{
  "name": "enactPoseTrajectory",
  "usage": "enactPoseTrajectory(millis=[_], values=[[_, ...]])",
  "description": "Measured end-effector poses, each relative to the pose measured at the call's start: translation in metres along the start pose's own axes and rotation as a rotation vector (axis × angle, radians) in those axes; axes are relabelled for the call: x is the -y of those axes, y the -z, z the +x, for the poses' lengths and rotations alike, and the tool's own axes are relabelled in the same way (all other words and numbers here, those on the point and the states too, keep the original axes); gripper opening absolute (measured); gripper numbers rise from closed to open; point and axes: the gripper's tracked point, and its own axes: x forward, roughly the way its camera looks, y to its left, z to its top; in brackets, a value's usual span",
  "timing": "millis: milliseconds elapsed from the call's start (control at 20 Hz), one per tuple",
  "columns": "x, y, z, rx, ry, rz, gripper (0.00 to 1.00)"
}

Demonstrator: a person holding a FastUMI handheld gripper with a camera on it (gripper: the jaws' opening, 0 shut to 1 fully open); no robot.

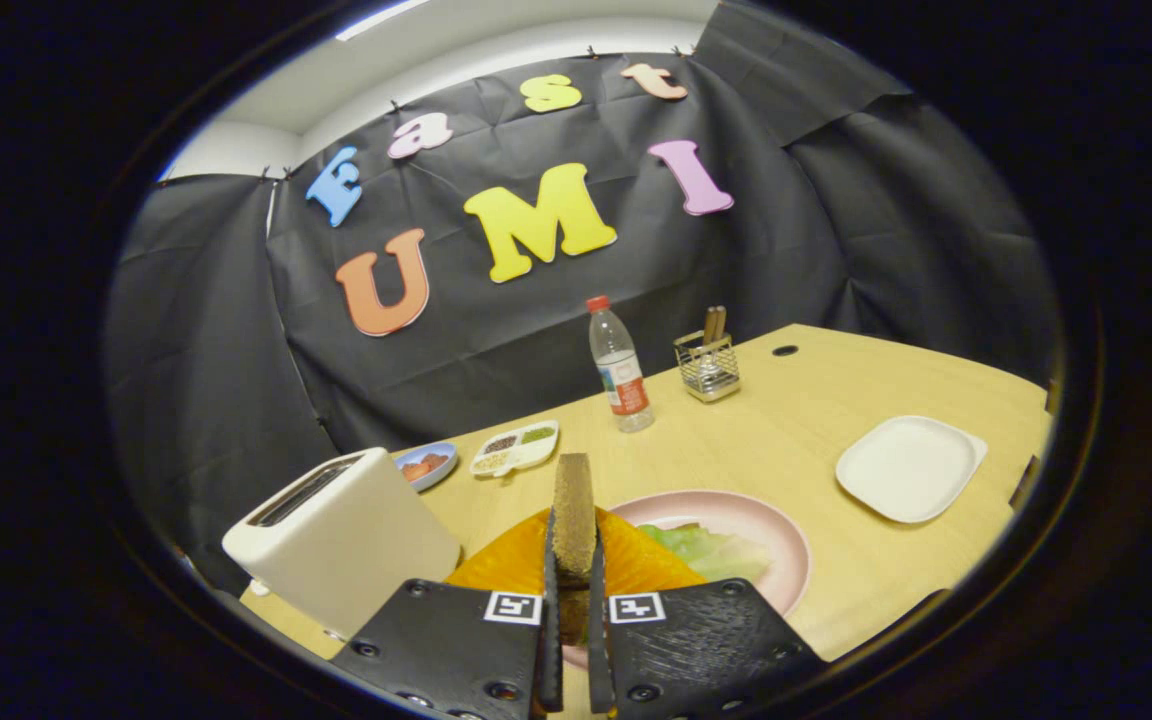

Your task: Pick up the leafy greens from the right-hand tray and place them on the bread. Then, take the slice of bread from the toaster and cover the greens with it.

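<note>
Clamping the bread slice upright, your tool is holding it edge-on above the pink plate, leafy greens lying just beyond, toaster beside.

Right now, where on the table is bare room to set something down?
With the tool shut on the bread slice, bare wood lies between the bottle and white square plate, and behind that plate. It is crowded around the toaster and pink plate.

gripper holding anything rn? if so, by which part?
Yes. The gripper is shut on the slice of bread, which stands on edge between the fingers, pinched on its two flat faces at the lower end.
</note>
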Motion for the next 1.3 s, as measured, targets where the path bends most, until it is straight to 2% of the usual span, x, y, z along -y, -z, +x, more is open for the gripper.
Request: enactPoseTrajectory(millis=[250,350,450,500,550,700,800,900,1000,1150,1300], values=[[0.02,0.006,0.001,-0.03,0.019,-0.003,0.14],[0.028,0.015,0.003,-0.06,0.023,-0.009,0.24],[0.038,0.019,0.005,-0.079,0.028,-0.007,0.27],[0.044,0.019,0.005,-0.085,0.033,-0.005,0.36],[0.049,0.018,0.004,-0.088,0.036,0.003,0.36],[0.068,0.015,0.004,-0.088,0.069,0.017,0.44],[0.079,0.014,0.005,-0.092,0.089,0.014,0.58],[0.08,0.011,0.003,-0.092,0.074,0.01,0.73],[0.085,0.001,-0.003,-0.069,0.067,-0.014,0.88],[0.092,-0.036,-0.018,0.021,0.042,-0.104,0.95],[0.108,-0.083,-0.042,0.145,0.035,-0.229,0.96]])
